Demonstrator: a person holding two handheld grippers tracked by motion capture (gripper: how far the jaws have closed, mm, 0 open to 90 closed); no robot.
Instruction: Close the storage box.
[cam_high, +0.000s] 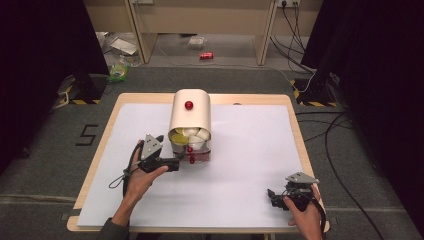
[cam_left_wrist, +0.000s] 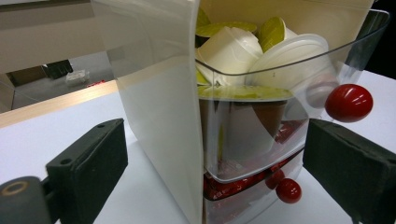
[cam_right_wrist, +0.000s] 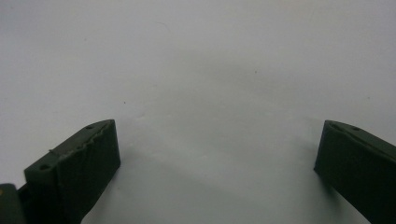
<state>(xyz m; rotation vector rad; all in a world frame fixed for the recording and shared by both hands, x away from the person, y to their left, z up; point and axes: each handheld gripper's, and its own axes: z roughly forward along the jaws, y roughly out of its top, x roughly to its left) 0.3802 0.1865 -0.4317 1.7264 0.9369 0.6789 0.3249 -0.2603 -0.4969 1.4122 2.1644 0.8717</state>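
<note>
A cream box with a rounded top and a red knob stands at the table's middle back. Its clear drawers face the person, the upper one pulled out and full of white and green capsules. Red knobs stick out of the drawer fronts. My left gripper is open, its jaws straddling the box's front left corner without touching. My right gripper rests open near the table's front right, over bare white surface, nothing between its jaws.
A white sheet covers the wooden table. Beyond the table lie floor clutter, a red can and cables at the right. Black curtains flank both sides.
</note>
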